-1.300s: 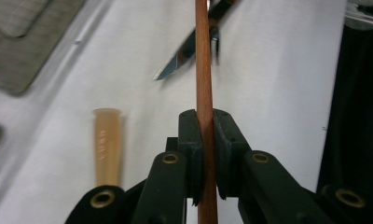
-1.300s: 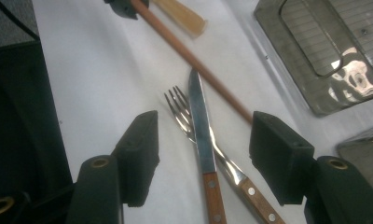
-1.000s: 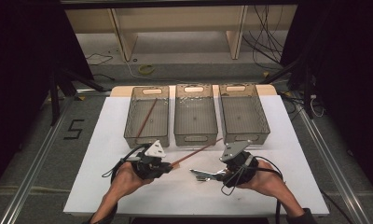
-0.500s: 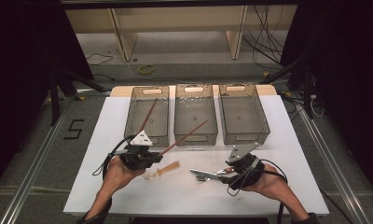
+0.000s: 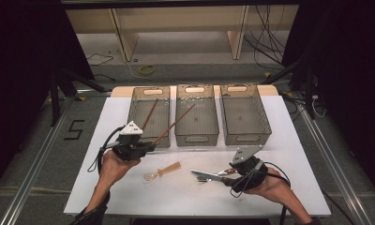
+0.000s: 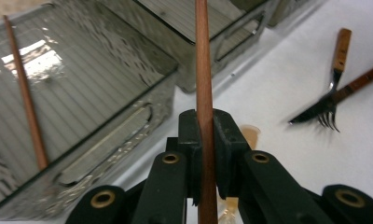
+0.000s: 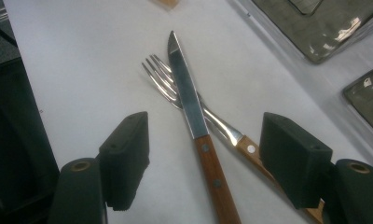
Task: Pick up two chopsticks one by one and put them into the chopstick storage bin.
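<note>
high view first: i've got my left gripper (image 5: pixel 146 146) up near the front edge of the left bin (image 5: pixel 149 117), jaws clamped tight on a brown chopstick (image 5: pixel 174 124) that slants up and away over the front wall of the middle bin (image 5: pixel 197 115). left gripper view confirms it, the chopstick (image 6: pixel 203 84) runs straight up between the two black pads, pinched hard, with the left gripper (image 6: pixel 204 140) sitting just ahead of the left bin's (image 6: pixel 128 126) handle cut-out. a second chopstick (image 6: pixel 25 93) lies slanted inside that bin, one end propped against its wall; from above i see that second chopstick (image 5: pixel 149 114) leaning inside the left bin too.

over on my right, the right gripper (image 5: pixel 228 172) hangs low over the white table (image 5: pixel 279 154), and its jaws have just been opening. right gripper view: the right gripper (image 7: pixel 208 158) stands wide, pads apart and pressing on nothing, with a wooden-handled knife (image 7: pixel 194 126) and a fork (image 7: pixel 198 112) lying crossed on the table between them, knife on top, tines poking out to its left. from above, the knife (image 5: pixel 205 175) and fork (image 5: pixel 209 179) rest just beside the right gripper's tips.

between my two hands a small wooden spoon (image 5: pixel 163 171) lies flat on the table. the right bin (image 5: pixel 244 112) sits beyond, well apart from both grippers.
</note>
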`<act>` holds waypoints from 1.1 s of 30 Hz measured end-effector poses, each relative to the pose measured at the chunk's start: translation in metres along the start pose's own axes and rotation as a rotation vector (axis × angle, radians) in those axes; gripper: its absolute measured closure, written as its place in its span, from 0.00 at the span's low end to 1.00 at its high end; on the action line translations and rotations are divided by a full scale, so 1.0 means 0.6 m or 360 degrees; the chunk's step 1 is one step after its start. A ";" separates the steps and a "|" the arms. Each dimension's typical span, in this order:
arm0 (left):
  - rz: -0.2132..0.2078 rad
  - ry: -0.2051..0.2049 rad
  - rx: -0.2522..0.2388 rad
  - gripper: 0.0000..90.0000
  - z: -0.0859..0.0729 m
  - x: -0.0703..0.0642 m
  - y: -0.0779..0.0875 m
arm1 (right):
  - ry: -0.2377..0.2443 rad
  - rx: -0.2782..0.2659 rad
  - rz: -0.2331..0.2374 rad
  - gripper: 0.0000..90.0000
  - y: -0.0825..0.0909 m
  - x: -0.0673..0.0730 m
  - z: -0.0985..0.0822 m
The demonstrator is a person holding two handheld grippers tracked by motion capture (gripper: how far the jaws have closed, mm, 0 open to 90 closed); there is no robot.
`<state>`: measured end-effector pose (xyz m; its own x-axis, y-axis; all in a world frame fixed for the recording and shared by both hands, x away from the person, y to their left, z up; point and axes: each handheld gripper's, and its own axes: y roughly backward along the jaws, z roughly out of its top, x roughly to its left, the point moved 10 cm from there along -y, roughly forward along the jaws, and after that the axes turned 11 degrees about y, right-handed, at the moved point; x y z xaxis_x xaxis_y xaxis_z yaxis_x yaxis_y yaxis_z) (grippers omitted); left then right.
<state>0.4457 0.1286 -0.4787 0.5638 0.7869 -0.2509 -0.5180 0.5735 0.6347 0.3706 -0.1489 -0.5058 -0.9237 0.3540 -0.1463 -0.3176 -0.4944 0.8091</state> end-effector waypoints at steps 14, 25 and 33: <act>0.0104 0.0169 -0.0105 0.92 0.033 0.071 0.009 | -0.0034 -0.0005 0.0002 0.38 0.001 0.001 -0.011; 0.0186 0.0277 -0.0126 0.92 0.053 0.118 0.009 | -0.0049 0.0002 0.0008 0.38 -0.001 0.000 -0.016; 0.0227 0.0312 -0.0106 0.92 0.066 0.139 -0.002 | -0.0056 -0.0010 0.0004 0.38 0.000 -0.001 -0.017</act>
<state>0.5186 0.1846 -0.4716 0.3495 0.8864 -0.3036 -0.6284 0.4621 0.6258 0.3689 -0.1570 -0.5112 -0.9165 0.3803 -0.1242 -0.3168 -0.5001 0.8060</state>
